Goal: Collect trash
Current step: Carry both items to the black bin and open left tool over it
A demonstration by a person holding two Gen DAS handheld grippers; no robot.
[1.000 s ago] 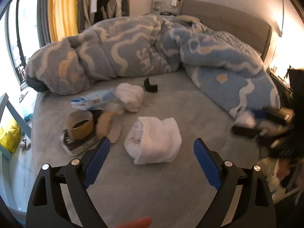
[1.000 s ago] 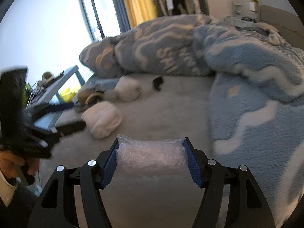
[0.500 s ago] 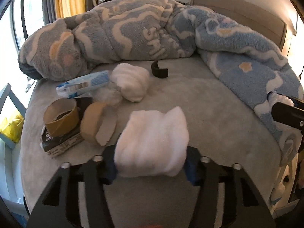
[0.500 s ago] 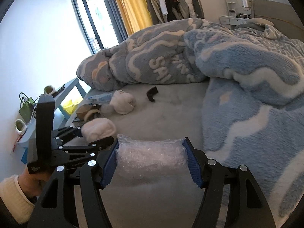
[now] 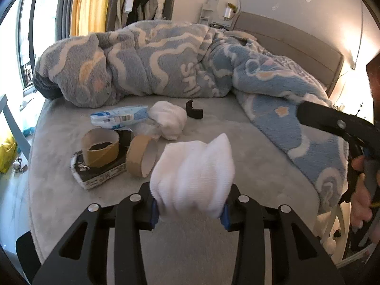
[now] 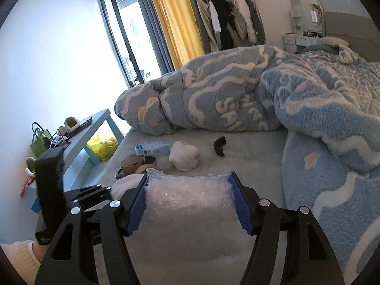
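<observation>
My left gripper (image 5: 190, 210) is closing its jaws, and the pads press on a white crumpled wad (image 5: 192, 175) held above the grey bed (image 5: 237, 147). My right gripper (image 6: 190, 204) is shut on a clear bubble-wrap pack (image 6: 188, 197). More trash lies further back on the bed. There is a second white wad (image 5: 169, 118), a blue-white packet (image 5: 118, 118), two brown tape rolls (image 5: 99, 150) on a dark flat box (image 5: 99, 178), and a black clip (image 5: 193, 110). The right gripper's black body (image 5: 332, 123) shows at the right edge.
A bunched blue patterned blanket (image 5: 154, 66) covers the back and right of the bed. A light-blue side table (image 6: 95, 128) with a yellow bag (image 6: 102, 147) under it stands by the window. The grey headboard (image 5: 285, 42) is at the far right.
The left gripper moved over the near white wad, closed on it and lifted it off the bed. The right gripper rose with the bubble wrap still held.
</observation>
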